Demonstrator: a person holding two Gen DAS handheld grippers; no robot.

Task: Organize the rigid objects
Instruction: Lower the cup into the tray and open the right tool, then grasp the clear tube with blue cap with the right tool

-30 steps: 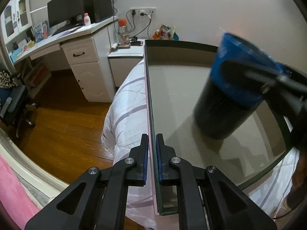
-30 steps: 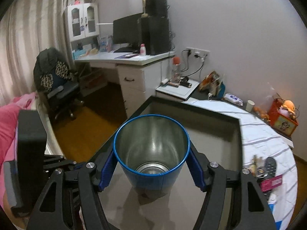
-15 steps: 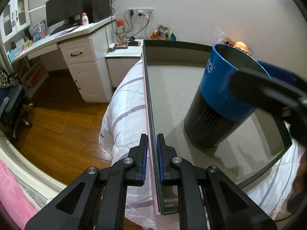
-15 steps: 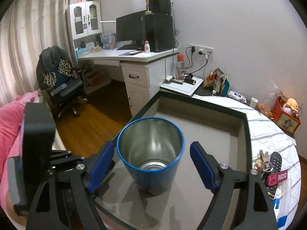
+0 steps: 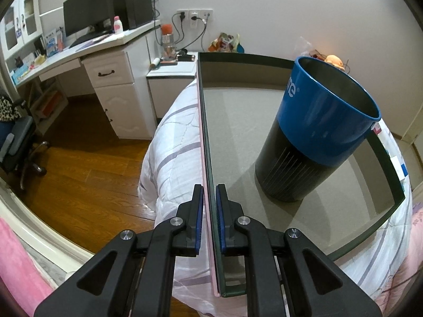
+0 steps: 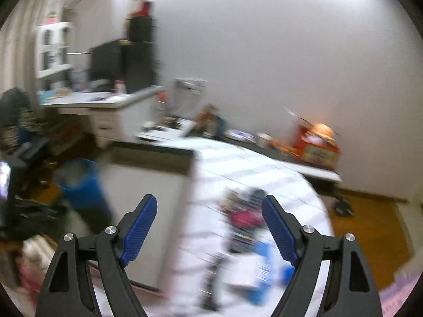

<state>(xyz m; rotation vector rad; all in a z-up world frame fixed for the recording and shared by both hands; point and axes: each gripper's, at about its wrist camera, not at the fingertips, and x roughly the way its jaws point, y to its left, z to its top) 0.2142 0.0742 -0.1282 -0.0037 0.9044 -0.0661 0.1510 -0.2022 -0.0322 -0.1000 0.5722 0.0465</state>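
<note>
Right tool (image 6: 208, 233), jaws opened wide and empty, swung toward 3 o'clock off cup (image 5: 320, 134), now standing in tray (image 5: 391, 169); left tool (image 5: 209, 203) clamps tray's edge.

Cup (image 5: 320, 129): blue upper band with white lettering, black lower body with fine pale vertical lines, grey metal inside. Tray (image 5: 304, 64): dark green rim, grey floor. Bedsheet (image 5: 171, 158), left of the fingers: white with lilac stripes. Finger pads (image 5: 200, 222): blue.

left gripper (image 5: 209, 198) clamped, right gripper (image 6: 208, 227) — fingers apart, empty
</note>
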